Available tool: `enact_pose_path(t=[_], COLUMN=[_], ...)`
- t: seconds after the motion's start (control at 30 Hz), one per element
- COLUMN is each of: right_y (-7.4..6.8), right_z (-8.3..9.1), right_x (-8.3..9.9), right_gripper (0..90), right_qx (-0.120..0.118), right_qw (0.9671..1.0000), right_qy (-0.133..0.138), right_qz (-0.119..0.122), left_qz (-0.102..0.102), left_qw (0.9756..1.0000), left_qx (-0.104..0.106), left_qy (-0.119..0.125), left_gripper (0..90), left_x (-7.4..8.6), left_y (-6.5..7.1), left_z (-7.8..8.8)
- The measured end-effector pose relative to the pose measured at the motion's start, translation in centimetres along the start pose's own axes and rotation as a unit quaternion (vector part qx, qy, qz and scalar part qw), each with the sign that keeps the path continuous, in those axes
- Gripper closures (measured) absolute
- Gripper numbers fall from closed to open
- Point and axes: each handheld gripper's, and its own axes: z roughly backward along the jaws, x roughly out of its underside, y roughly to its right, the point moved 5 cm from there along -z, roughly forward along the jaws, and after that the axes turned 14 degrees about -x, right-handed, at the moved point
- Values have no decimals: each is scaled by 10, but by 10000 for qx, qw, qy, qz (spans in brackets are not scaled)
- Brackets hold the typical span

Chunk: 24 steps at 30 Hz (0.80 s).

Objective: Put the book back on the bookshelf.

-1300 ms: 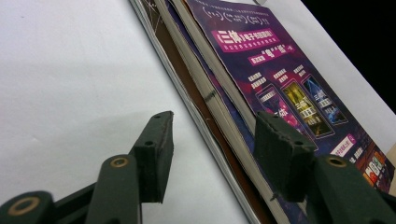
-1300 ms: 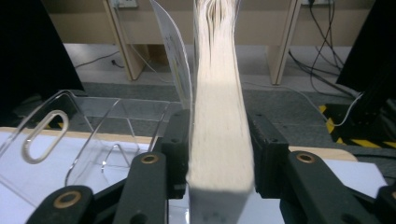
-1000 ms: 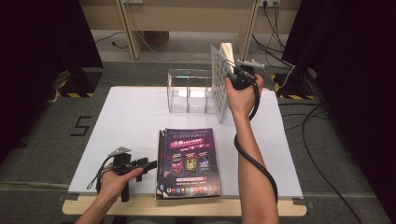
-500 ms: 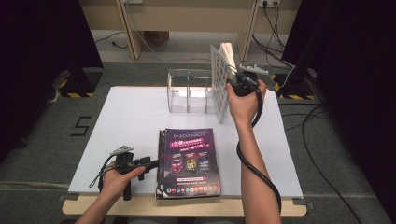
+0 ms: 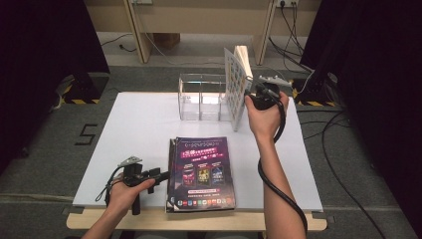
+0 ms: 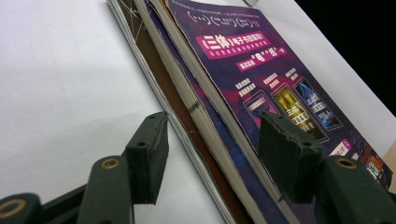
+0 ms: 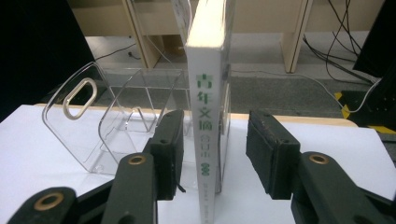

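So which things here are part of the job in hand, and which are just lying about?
In the job:
white book, upright between the open right gripper jaws
clear acrylic organiser
stack of magazines, its edge between the open left gripper jaws

Lying about:
floor cables
wooden furniture legs

A white table (image 5: 139, 129) carries everything. A stack of magazines (image 5: 201, 172) lies flat on it just beside the left gripper (image 5: 160, 175), its edge between that gripper's open jaws. A clear acrylic rack (image 5: 201, 97) stands farther off, and a white book (image 5: 235, 84) stands upright at the rack's end, directly ahead of the right gripper (image 5: 251, 89).
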Motion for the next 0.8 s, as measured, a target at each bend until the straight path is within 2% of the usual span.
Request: enact_pose_path(t=[0.4, 0.6, 0.8], right_y=[-3, -4, -4], right_z=[7, 12, 13], right_x=[20, 33, 54], right_gripper=[575, 576, 585], right_qx=[-136, -197, -302], right_qw=[9998, 9995, 9984], right_qy=[-152, -222, -409], right_qz=[-69, -136, -246], left_qz=[29, -25, -42], left_qw=[10000, 10000, 10000], left_qx=[-29, -3, -22], left_qy=[5, 1, -41], left_gripper=[433, 432, 442], left_x=[1, -5, -13], left_y=[2, 8, 12], left_z=[1, -3, -12])
